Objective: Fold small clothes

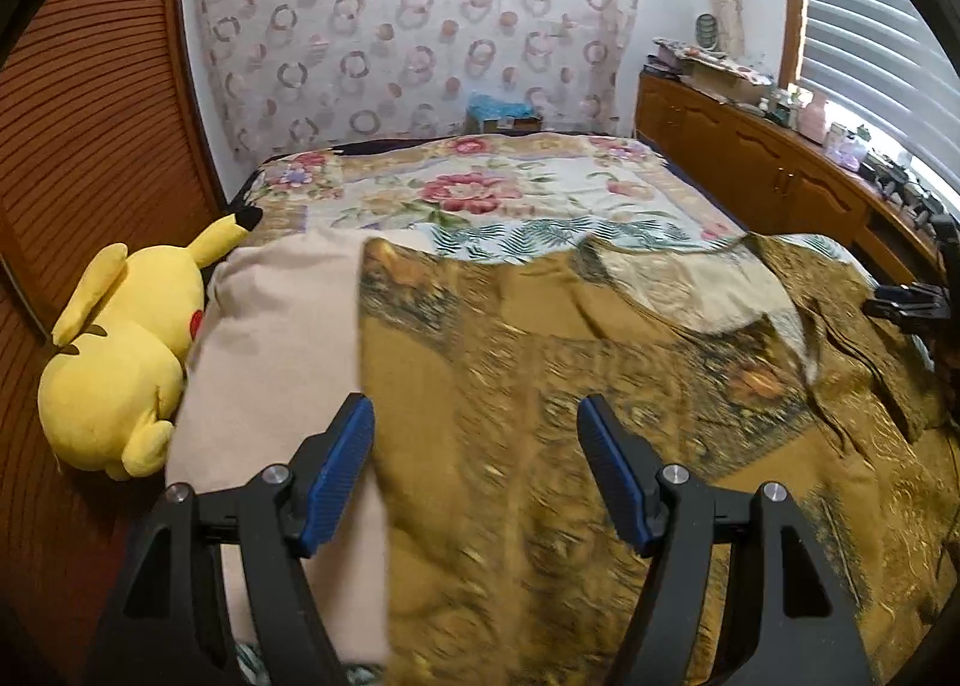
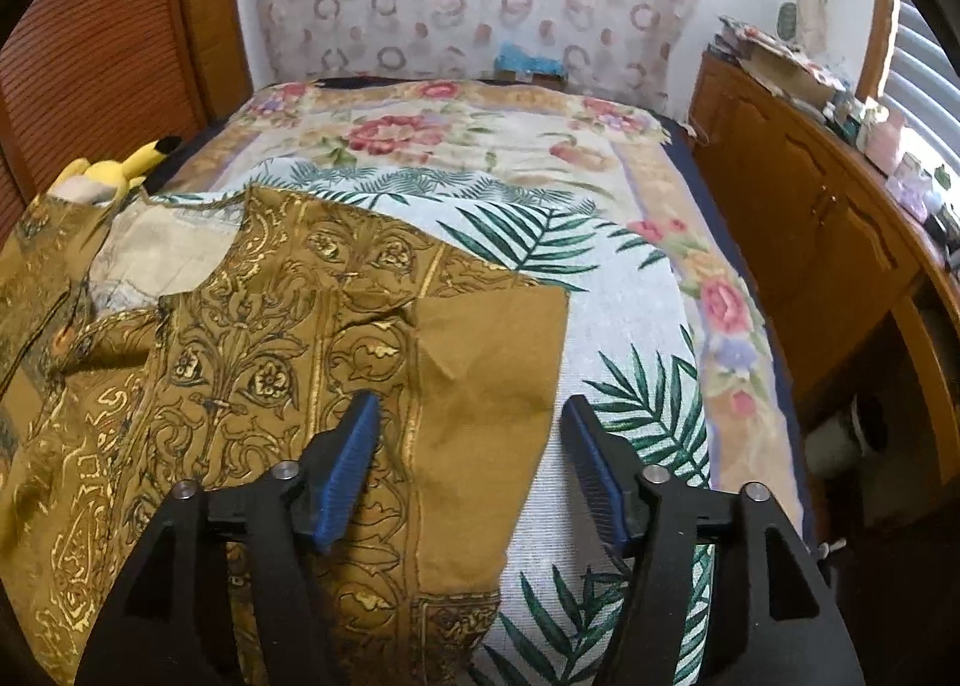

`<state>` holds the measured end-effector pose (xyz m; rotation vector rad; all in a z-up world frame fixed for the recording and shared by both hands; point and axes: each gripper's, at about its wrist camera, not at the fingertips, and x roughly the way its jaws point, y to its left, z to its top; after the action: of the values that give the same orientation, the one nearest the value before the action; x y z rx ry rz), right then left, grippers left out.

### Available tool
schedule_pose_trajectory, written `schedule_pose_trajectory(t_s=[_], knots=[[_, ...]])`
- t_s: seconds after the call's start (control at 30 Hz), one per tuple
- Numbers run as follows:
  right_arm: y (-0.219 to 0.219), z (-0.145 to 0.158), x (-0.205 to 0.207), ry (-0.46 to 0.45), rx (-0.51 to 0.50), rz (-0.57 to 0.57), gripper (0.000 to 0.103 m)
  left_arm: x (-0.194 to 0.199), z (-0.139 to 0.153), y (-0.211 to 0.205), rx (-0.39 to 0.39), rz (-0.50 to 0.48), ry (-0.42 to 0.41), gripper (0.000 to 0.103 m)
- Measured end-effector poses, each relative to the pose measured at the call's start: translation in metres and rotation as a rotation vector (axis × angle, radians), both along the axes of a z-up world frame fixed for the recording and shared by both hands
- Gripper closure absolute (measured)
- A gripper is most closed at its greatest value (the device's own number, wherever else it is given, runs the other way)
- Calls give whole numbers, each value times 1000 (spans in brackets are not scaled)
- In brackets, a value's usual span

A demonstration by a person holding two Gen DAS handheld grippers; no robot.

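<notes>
Garment (image 2: 252, 362) — mustard, gold-printed — lies spread on bed (image 2: 636, 290); both grippers' jaws wide, holding nothing.

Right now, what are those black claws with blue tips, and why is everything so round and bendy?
Those claws are two grabbing tools, one held in each of a person's hands. Each has a tiny camera looking along its fingers, and the wide lens bends the room. One picture comes from the left gripper, the other from the right gripper. Both are open and hold nothing. Below them a brown garment with gold patterns lies spread on a bed, over a leafy cloth and a flowery blanket. The left view also shows a beige cloth beside it, and a yellow plush toy at the bed's left edge.
</notes>
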<state>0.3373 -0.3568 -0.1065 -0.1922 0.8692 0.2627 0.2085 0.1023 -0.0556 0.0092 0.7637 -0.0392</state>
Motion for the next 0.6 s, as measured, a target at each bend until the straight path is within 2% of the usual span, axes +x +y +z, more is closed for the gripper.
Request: schedule_pose_trajectory(t_s=[0.17,0.3,0.47,0.5,0.6], knots=[[-5,-1,4,15,11,-23,25,24,3,16,2,-5,4,33],[-3,-1,5,22,7,-24,18,42,2,30,-25,-17,24,34],[-2,-1,5,22,6,-25,18,55,-1,41,-69,-23,45,44],[-2,-1,6,21,5,-25,18,58,-2,43,-83,-24,50,49],[-2,-1,6,22,8,-25,18,62,-2,44,-102,-35,55,56]])
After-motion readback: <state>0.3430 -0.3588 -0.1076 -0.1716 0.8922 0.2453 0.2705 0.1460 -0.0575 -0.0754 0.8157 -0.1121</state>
